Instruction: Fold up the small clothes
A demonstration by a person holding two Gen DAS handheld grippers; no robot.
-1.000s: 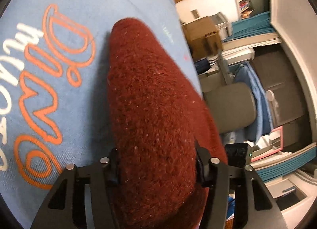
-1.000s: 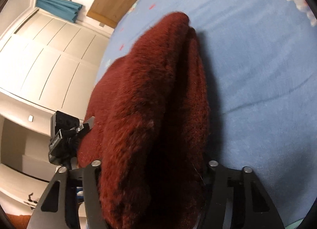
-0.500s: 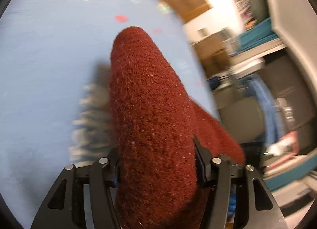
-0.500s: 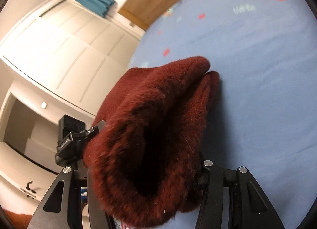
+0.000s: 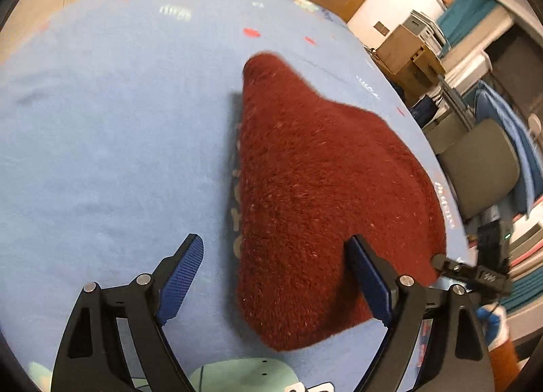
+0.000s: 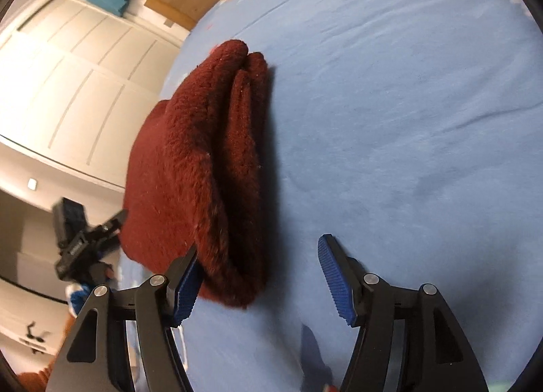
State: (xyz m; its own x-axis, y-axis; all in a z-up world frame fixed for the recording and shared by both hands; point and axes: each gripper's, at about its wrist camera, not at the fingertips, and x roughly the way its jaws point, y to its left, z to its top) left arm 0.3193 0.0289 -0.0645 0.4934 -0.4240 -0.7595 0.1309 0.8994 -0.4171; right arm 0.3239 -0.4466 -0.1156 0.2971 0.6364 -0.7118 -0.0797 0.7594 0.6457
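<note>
Blue-padded, my left jaws (image 5: pixel 273 276) have just been opening and stand released, the maroon fleece garment (image 5: pixel 319 195) loose between them at lower centre. My right jaws (image 6: pixel 258 276) have just been opening too, released, with the fold's near end just beside the left pad. Farther up, the bundle lies on the blue bedsheet (image 6: pixel 407 103). Soft, light, thick and springy, I judge; best pinched through all layers at the near edge.

Black left gripper (image 5: pixel 275 276), ribbed blue fingers (image 5: pixel 181 276), silver screws
</note>
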